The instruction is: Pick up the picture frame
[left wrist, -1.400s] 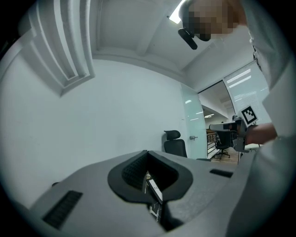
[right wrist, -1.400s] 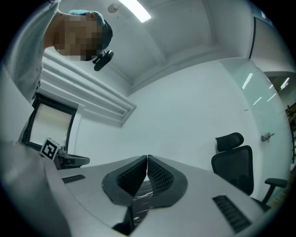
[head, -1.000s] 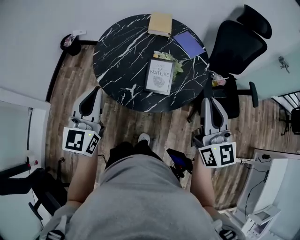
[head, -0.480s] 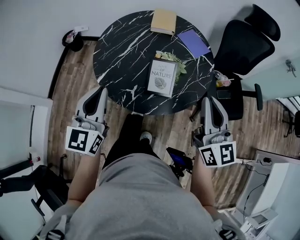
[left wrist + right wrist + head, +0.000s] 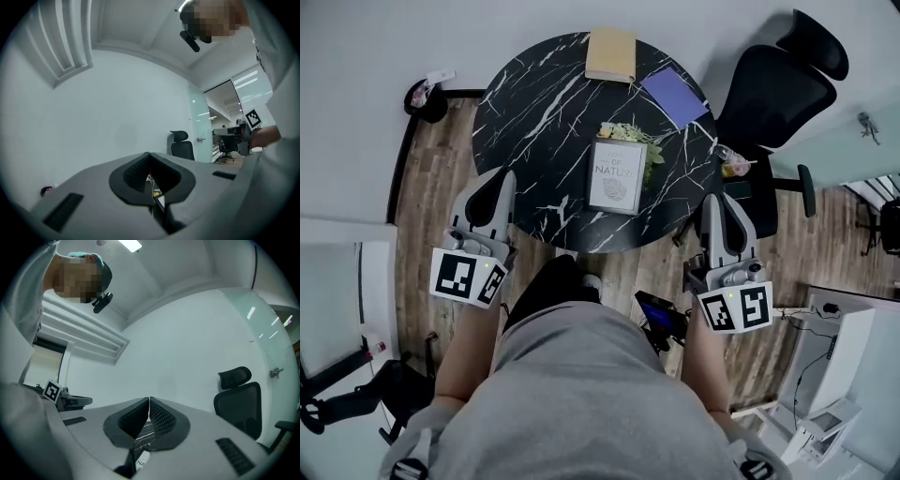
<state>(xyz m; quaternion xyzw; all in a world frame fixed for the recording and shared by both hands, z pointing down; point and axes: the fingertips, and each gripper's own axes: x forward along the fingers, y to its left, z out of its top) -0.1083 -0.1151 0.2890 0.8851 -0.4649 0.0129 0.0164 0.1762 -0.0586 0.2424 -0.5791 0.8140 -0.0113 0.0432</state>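
Approach stage: the round marble table [image 5: 534, 112] and the picture frame [image 5: 617, 176], which lies flat on the table's near half, are now seen nearer to the person than a second earlier, so the reach is judged under way and the frame untouched. The left gripper [image 5: 499, 180] and right gripper [image 5: 720, 201] are held level, pointed toward the far wall, one at each near flank of the table. Both pairs of jaws are pressed together on nothing and would need spreading before any grasp.
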